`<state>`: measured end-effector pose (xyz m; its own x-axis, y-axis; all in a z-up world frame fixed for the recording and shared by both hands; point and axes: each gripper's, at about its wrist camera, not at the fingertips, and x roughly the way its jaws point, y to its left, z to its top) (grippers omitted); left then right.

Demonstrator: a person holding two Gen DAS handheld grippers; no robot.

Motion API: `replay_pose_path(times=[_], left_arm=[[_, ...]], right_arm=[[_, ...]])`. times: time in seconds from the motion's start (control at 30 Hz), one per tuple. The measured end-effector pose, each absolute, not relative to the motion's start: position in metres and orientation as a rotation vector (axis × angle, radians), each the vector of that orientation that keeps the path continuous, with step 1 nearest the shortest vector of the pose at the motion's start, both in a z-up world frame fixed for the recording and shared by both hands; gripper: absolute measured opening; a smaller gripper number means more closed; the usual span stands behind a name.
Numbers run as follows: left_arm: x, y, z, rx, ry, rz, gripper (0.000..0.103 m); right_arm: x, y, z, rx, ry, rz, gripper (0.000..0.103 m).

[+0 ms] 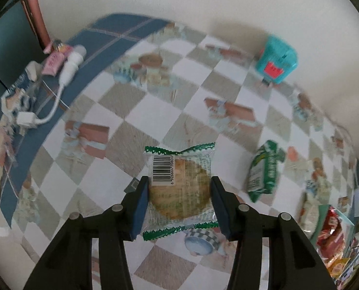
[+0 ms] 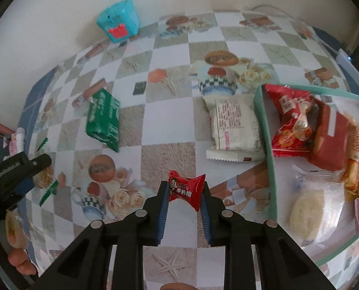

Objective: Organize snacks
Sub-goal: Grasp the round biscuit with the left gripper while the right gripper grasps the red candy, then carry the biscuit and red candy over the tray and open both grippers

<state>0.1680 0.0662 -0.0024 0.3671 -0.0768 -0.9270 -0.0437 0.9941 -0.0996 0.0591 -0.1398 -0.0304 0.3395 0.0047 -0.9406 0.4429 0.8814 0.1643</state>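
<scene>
Nearest the right wrist camera, the right gripper [image 2: 184, 193] is clamped on a small red wrapped candy [image 2: 185, 189], its pads pinching the packet's sides so the twisted ends stick out free, a hold that looks meant for carrying it clear of the tabletop [image 2: 169, 130]. Just right of it sits a shallow tray with a teal rim [image 2: 267, 130], already holding red packets, an orange one and a clear-wrapped pale cake, which suggests it is where the snacks are being gathered. A cream packet [image 2: 235, 130] lies touching the tray's outer wall, not yet inside. At the left edge, the left gripper [image 1: 179, 201] is closed on a round biscuit in a clear, green-edged wrapper [image 1: 179, 191], gripped across its width with the barcode side facing up. Farther left on the checked cloth lies a green packet [image 2: 104, 120], well apart from the tray and probably still to be collected. Farthest, against the wall, stands a turquoise tub [image 2: 119, 20].
</scene>
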Motion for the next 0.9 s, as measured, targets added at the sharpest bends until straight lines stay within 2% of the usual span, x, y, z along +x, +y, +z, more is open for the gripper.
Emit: replay_pose_path(times=[0.43, 0.9], left_arm=[[0.119, 0.039, 0.045, -0.054, 1.078, -0.103, 0.051], [0.087, -0.003, 0.077, -0.031, 1.005, -0.199, 0.051]], right_arm=[[0.014, -0.159, 0.038, 0.467, 1.018, -0.319, 0.026], [-0.032, -0.227, 0.054, 0.563, 0.943, -0.454, 0.026]])
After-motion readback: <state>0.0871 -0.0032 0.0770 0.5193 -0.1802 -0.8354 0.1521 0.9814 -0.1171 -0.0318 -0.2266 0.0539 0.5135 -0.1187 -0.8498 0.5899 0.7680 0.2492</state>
